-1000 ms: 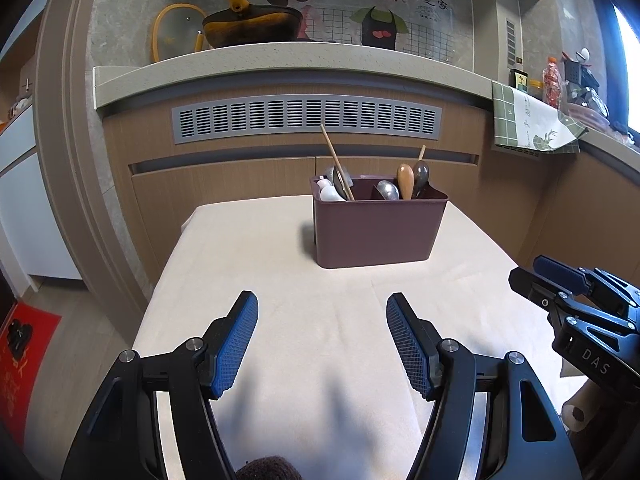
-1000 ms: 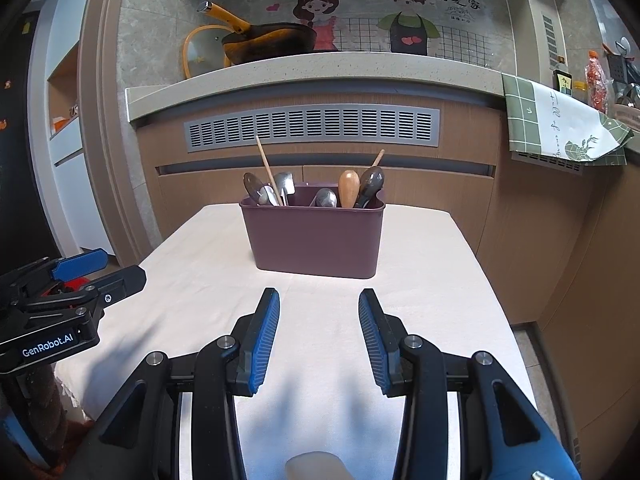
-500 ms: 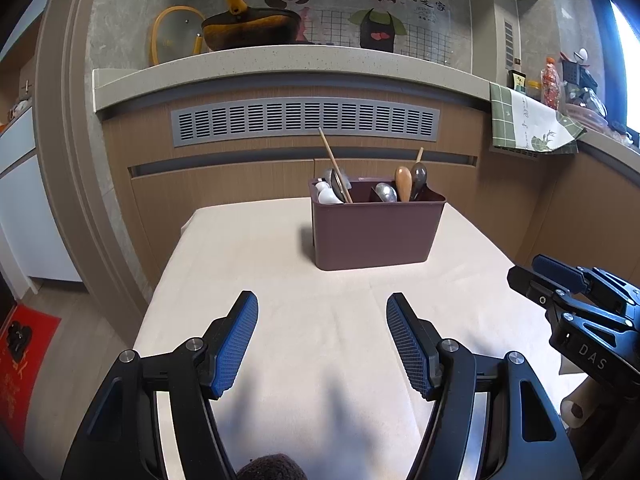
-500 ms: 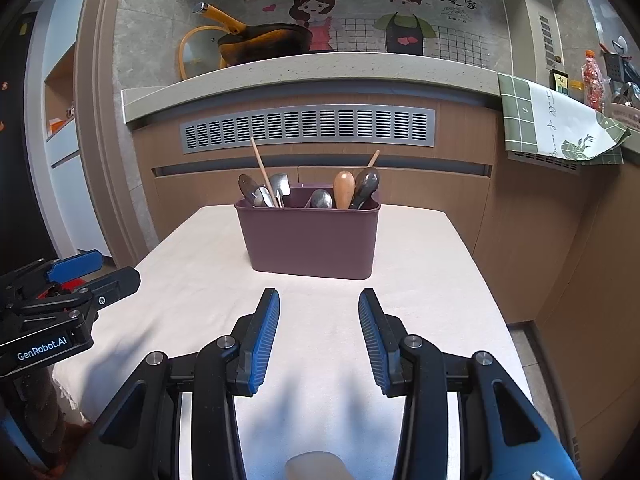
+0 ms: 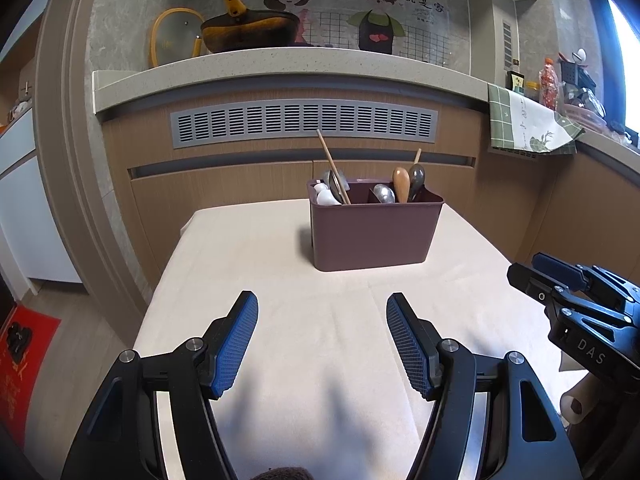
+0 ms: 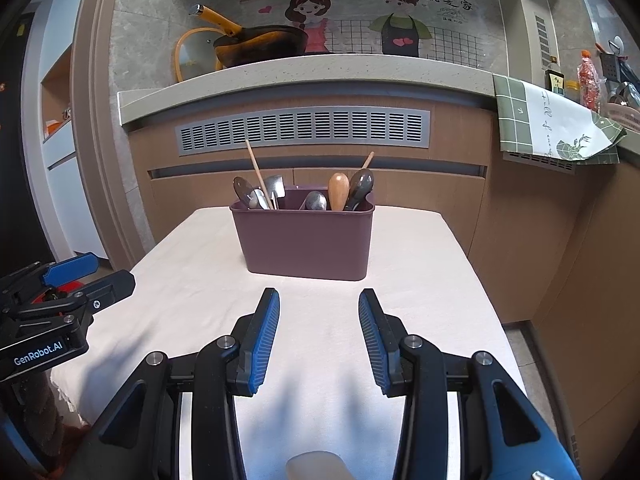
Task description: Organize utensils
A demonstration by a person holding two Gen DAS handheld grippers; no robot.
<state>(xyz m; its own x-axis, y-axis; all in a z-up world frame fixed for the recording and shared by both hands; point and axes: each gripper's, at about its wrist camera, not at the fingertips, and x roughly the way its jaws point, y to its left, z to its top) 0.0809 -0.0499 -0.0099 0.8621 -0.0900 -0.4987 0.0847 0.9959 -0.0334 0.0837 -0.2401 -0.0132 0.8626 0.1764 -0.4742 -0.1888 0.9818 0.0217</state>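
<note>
A maroon utensil caddy [image 5: 374, 232] [image 6: 306, 240] stands on the cream-clothed table [image 5: 312, 320] [image 6: 408, 272]. It holds metal spoons [image 6: 316, 201], a wooden spoon [image 6: 338, 192], a dark spoon [image 6: 360, 189], a chopstick [image 6: 259, 174] and a white spoon [image 5: 326, 197]. My left gripper [image 5: 322, 340] is open and empty, hovering over the table in front of the caddy; it also shows in the right wrist view [image 6: 80, 276]. My right gripper [image 6: 319, 336] is open and empty, level with the left; it also shows in the left wrist view [image 5: 532, 270].
A kitchen counter [image 5: 280, 68] with a dark pan [image 5: 248, 32] and a glass lid runs behind the table. A green checked cloth [image 6: 552, 124] hangs over the counter at the right. The table edges drop to the floor at left and right.
Both grippers have drifted back a little from the caddy; both stay open and empty. The caddy and utensils have not moved.
</note>
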